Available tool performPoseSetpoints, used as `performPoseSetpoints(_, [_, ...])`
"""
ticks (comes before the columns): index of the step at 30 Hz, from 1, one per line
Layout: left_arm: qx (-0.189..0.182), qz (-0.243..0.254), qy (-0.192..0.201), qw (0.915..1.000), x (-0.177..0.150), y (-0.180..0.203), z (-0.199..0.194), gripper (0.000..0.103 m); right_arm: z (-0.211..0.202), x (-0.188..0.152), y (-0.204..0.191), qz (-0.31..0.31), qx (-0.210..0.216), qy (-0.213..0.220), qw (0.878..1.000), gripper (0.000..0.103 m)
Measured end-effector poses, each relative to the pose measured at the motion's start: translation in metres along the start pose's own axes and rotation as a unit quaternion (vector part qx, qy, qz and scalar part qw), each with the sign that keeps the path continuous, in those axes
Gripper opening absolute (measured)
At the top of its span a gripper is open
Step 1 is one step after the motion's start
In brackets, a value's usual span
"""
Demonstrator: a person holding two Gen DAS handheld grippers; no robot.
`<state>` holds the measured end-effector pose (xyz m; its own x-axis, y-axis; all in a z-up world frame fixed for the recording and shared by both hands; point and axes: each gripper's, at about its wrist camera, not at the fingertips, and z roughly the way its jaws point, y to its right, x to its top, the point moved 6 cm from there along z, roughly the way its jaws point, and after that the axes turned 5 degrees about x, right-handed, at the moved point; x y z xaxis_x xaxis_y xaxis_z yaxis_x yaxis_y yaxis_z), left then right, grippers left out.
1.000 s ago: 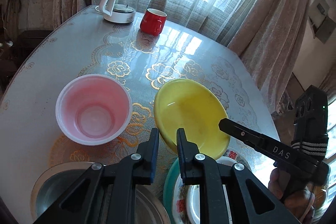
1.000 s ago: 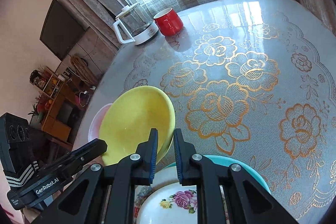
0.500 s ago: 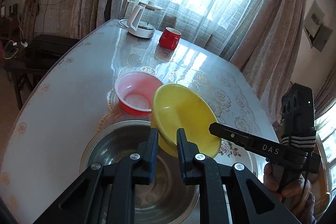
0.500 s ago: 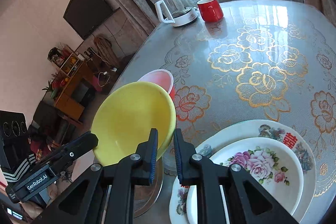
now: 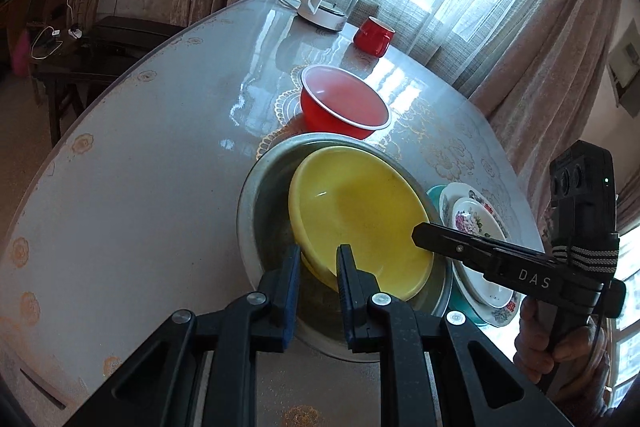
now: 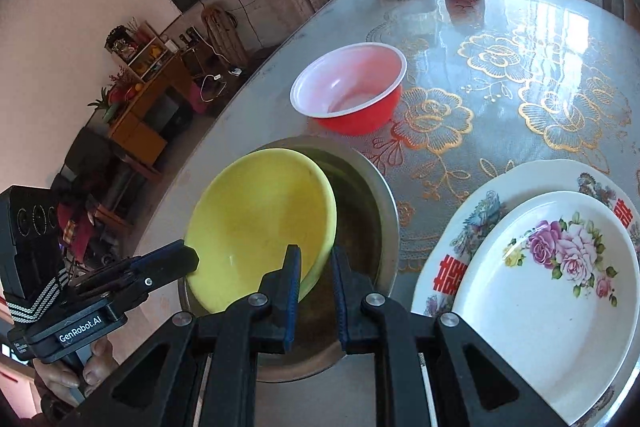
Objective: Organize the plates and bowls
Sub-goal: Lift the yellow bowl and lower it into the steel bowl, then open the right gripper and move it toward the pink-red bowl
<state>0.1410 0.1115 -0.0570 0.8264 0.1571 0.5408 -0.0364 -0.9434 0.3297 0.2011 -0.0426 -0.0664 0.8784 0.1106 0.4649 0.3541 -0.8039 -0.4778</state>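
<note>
A yellow bowl (image 5: 360, 219) sits tilted inside a large steel bowl (image 5: 264, 195) near the table's front. My left gripper (image 5: 318, 263) is shut on the yellow bowl's near rim. My right gripper (image 6: 314, 267) is shut on its opposite rim (image 6: 320, 211); the steel bowl (image 6: 376, 211) shows around it. A red bowl with a white inside (image 5: 344, 103) (image 6: 352, 91) stands just behind. Floral plates (image 6: 544, 267) are stacked on a teal plate (image 5: 436, 193) to the right.
A white kettle (image 5: 328, 3) and a red mug (image 5: 374, 33) stand at the table's far edge by the curtained window. The table's left edge curves close to the steel bowl. A cabinet (image 6: 140, 99) and a dark side table (image 5: 80, 47) stand beyond it.
Both grippers have carried the yellow bowl from above the table towards me and lowered it into the steel bowl. The red bowl and the plates have not moved.
</note>
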Motion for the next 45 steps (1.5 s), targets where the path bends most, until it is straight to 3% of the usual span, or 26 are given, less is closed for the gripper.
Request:
performPoseSetpoints(7, [0.006,0.008,-0.008,0.9999,-0.003,0.001,0.005,0.017,0.004,-0.007,-0.001,-0.010,-0.015,-0.011,1.000,0.017])
performPoseSetpoints(12, [0.013,0.020,-0.005,0.9997,-0.004,0.002,0.002,0.027,0.002,-0.006,-0.006,-0.031,-0.043,-0.009,0.999,0.021])
performPoseSetpoints(22, [0.035,0.044,0.003,0.9984,-0.005,0.008,0.007,0.027,0.004,-0.007,-0.007,-0.059,-0.062,0.006,0.996,0.023])
performPoseSetpoints(25, [0.042,0.055,0.023,0.9973,-0.003,0.011,0.003,0.027,0.004,-0.004,-0.006,-0.064,-0.067,0.010,0.996,0.023])
performPoseSetpoints(36, [0.087,0.070,0.054,0.9923,0.010,0.006,0.000,0.035,-0.012,0.010,-0.005,-0.033,0.000,0.050,0.998,0.038])
performPoseSetpoints(45, [0.094,0.080,0.063,0.9904,0.020,0.011,0.003,0.036,-0.015,0.026,0.002,-0.010,0.004,0.062,0.998,0.039])
